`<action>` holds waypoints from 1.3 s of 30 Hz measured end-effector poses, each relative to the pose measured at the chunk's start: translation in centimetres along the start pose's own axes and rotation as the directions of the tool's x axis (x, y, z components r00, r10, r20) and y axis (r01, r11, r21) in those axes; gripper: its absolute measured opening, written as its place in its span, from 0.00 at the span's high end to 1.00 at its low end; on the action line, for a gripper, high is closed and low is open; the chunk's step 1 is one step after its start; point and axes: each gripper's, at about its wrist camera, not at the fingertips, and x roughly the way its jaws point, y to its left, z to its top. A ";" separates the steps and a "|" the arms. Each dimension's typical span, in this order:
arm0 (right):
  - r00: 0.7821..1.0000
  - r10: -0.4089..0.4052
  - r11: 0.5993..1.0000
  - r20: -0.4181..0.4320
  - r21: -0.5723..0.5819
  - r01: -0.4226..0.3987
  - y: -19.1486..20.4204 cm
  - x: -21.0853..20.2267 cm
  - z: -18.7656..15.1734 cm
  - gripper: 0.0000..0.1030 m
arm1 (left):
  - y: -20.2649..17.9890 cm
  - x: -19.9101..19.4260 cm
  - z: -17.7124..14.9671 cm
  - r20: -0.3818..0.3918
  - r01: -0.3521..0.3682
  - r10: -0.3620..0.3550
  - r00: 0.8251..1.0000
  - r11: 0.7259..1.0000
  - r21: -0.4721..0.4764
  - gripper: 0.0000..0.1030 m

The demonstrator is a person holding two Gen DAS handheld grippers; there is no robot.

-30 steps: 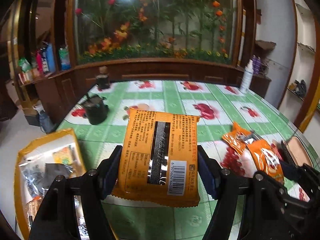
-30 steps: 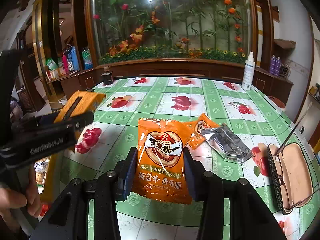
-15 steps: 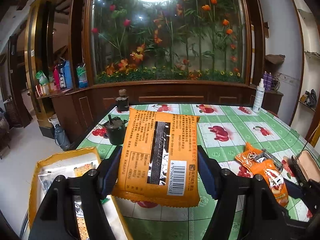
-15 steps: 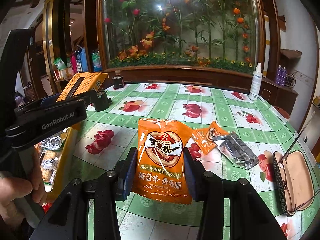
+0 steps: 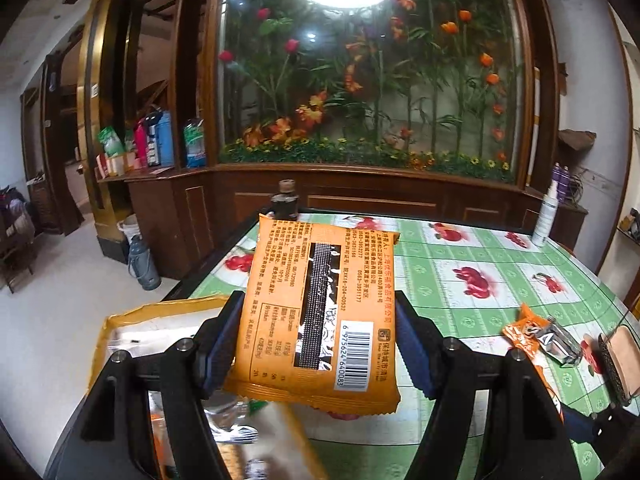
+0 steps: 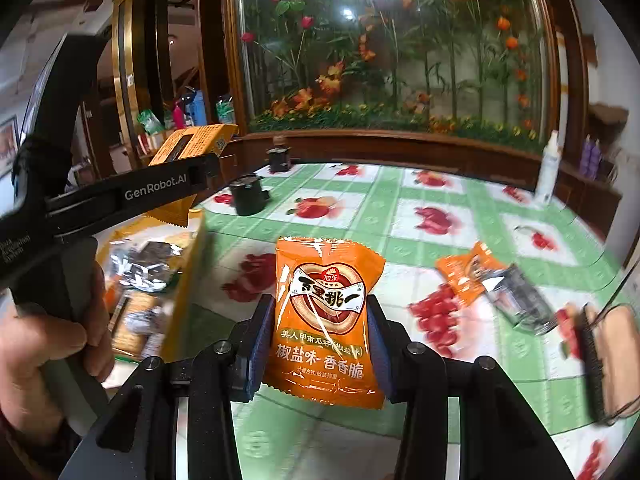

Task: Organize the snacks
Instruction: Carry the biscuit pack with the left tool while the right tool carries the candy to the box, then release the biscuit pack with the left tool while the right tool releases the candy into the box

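The left hand-held gripper [image 5: 316, 344] is clamped on a wide orange pack [image 5: 320, 308], its back with the barcode facing the camera, filling the centre of the left wrist frame. The right hand-held gripper [image 6: 316, 354] is clamped on a narrower orange sachet [image 6: 324, 328], front side up, at the centre of the right wrist frame. Both packets hang clear of the worktop [image 5: 460, 280].

Both look like light, air-filled foil pillows: soft, crinkly and somewhat slick. The blue pads [image 5: 218, 344] press on the long side edges near the lower half, which seems the right place, since the crimped seams give stiffness there. A harder squeeze could crush what is inside or let the film slide out.

The box [image 5: 120, 328], yellow-rimmed, sits at lower left of the left wrist frame, already holding silver and clear packets. Its near wall lies just below the wide pack, so that pack probably needs to clear the rim before release. In the right wrist frame the box [image 6: 188, 280] sits at left, under the left tool and the hand [image 6: 40, 360] holding it, so both grippers crowd the same opening and one should likely go first.

To the right, open worktop holds a small orange packet [image 6: 460, 276], a silver wrapper [image 6: 516, 296] touching it, and an open glasses case [image 6: 608, 360] at the edge. A dark cup [image 6: 248, 196] stands farther back.
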 end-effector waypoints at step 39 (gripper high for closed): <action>0.959 0.238 0.959 -0.152 -0.117 -0.257 15.5 6.1 -1.4 0.53 | 14.2 5.1 -2.2 -0.329 -0.238 0.180 0.927 0.960 -0.148 0.31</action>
